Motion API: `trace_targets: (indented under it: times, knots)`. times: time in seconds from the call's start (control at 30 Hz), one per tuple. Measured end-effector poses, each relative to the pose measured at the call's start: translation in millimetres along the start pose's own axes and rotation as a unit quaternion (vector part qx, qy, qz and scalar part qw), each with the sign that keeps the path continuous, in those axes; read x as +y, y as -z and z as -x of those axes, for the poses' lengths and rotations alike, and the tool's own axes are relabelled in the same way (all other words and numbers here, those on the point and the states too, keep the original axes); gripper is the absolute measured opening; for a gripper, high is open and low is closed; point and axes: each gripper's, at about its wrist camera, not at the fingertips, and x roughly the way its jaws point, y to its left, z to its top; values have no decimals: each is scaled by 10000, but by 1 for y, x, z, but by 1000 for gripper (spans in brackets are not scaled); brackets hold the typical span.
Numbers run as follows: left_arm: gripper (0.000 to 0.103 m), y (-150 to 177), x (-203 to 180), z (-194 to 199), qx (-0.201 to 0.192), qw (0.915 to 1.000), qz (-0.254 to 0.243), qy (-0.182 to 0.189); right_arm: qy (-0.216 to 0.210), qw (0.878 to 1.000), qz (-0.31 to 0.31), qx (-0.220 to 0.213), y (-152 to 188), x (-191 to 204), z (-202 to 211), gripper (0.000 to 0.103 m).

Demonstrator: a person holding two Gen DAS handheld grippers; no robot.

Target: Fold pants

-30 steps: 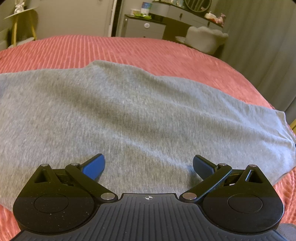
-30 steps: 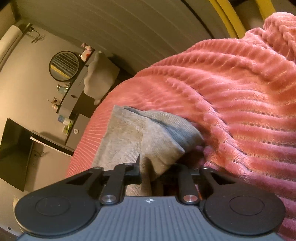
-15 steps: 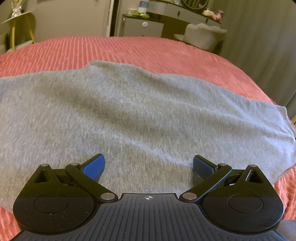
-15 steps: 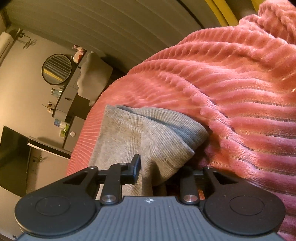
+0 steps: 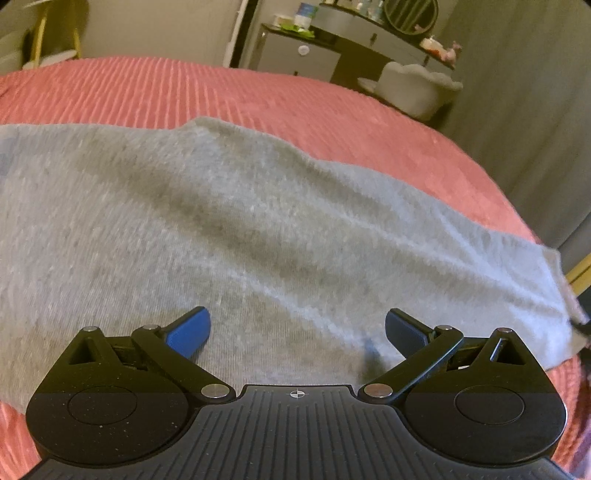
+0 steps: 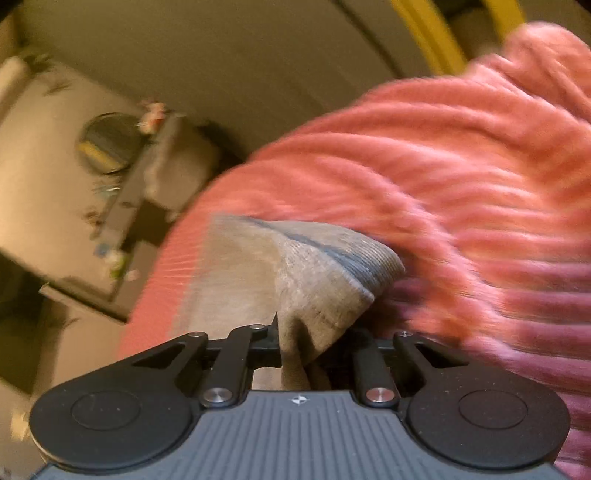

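The grey knit pants [image 5: 258,229] lie spread across the pink ribbed bedspread [image 5: 184,85], running from the left edge to a cuff at the far right. My left gripper [image 5: 297,328] is open and empty, its blue-padded fingers [image 5: 190,330] just above the cloth near its front edge. In the right wrist view my right gripper [image 6: 314,350] is shut on the ribbed end of the pants [image 6: 325,280] and holds it raised off the bedspread [image 6: 461,192]. That view is motion-blurred.
A grey dresser with a round mirror [image 5: 410,11] and small items stands behind the bed, with a pale tufted chair [image 5: 417,88] beside it. A grey curtain [image 5: 535,92] hangs at the right. A gold-legged stand [image 5: 40,33] is at the back left.
The right gripper has lifted and swung with the pants end, tilting its view and blurring it. The left gripper has drawn back slightly, staying open over the cloth.
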Motion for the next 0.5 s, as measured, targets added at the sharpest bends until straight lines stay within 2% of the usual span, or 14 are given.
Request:
trace_targets:
  times: [0.1, 0.2, 0.27, 0.4, 0.43, 0.5]
  knots:
    - [103, -2, 3, 11, -43, 9996, 217, 160, -112, 9978, -640, -85, 2, -12, -2, 14]
    - [103, -2, 5, 28, -91, 9995, 302, 98, 113, 9985, -512, -178, 3, 2, 2, 13]
    - [103, 0, 9, 42, -198, 9991, 363, 49, 317, 9989, -185, -292, 3, 21, 8, 13]
    - [103, 0, 20, 76, -516, 9963, 662, 206, 249, 9949, 816, -533, 8, 79, 27, 12]
    - [103, 2, 24, 84, -608, 9950, 751, 259, 160, 9903, 1259, -573, 14, 101, 34, 12]
    - [103, 6, 32, 101, -808, 9922, 901, 295, -190, 9713, 2289, -624, 39, 156, 51, 12]
